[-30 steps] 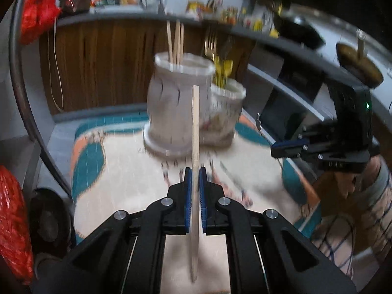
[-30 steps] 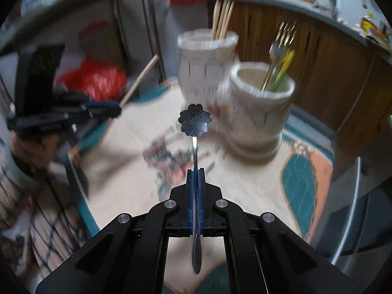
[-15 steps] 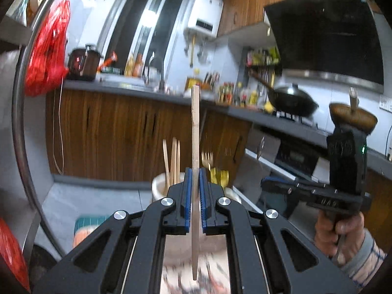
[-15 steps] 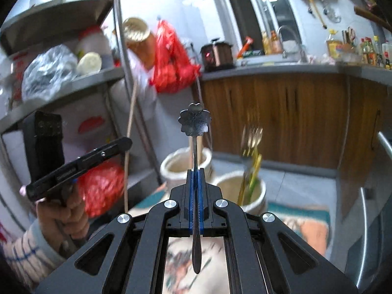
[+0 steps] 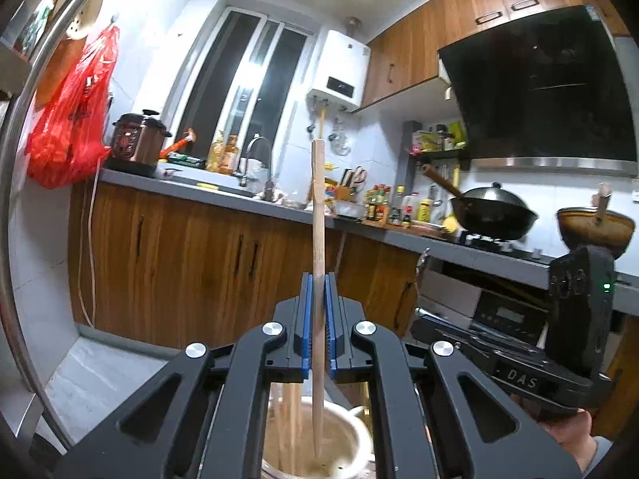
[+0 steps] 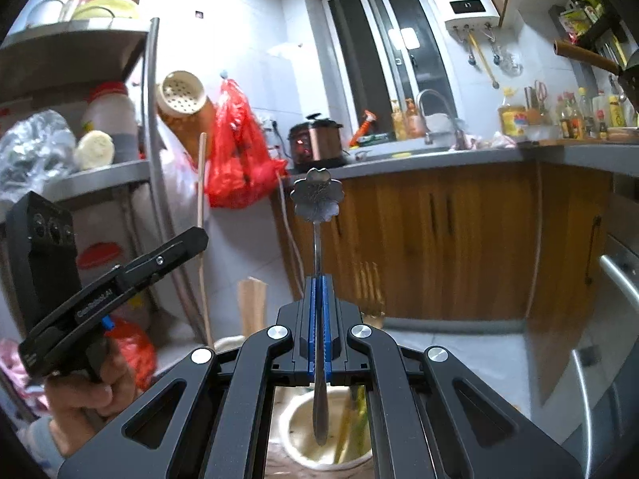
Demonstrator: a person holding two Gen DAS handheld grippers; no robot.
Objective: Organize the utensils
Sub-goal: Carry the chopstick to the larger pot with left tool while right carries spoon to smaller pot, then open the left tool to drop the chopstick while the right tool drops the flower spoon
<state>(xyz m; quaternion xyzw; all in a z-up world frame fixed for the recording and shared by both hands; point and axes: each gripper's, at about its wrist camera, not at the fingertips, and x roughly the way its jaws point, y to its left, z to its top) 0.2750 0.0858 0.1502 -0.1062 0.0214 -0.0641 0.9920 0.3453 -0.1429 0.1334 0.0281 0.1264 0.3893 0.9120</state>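
My left gripper (image 5: 318,283) is shut on a wooden chopstick (image 5: 318,207) held upright. Its lower tip hangs inside the mouth of a white ceramic holder (image 5: 351,445), next to other chopsticks (image 5: 288,419) standing there. My right gripper (image 6: 319,285) is shut on a metal spoon (image 6: 317,195) with a flower-shaped end pointing up. The spoon's lower end hangs over a second white holder (image 6: 295,431) that has green-handled utensils (image 6: 353,419) in it. In the right wrist view the left gripper (image 6: 191,239) with its chopstick (image 6: 201,183) shows at left; in the left wrist view the right gripper's body (image 5: 519,359) shows at right.
A wooden-fronted kitchen counter (image 5: 199,183) runs behind, with a pressure cooker (image 5: 137,143), bottles and a wok (image 5: 495,209) on it. A metal shelf rack (image 6: 151,159) with a red bag (image 6: 235,151) stands to the left. A hand (image 6: 80,403) holds the left gripper.
Both grippers rose and tilted up from looking down at the table to looking level. The holders slid from the middle of view to the bottom edge, under the held chopstick and spoon.
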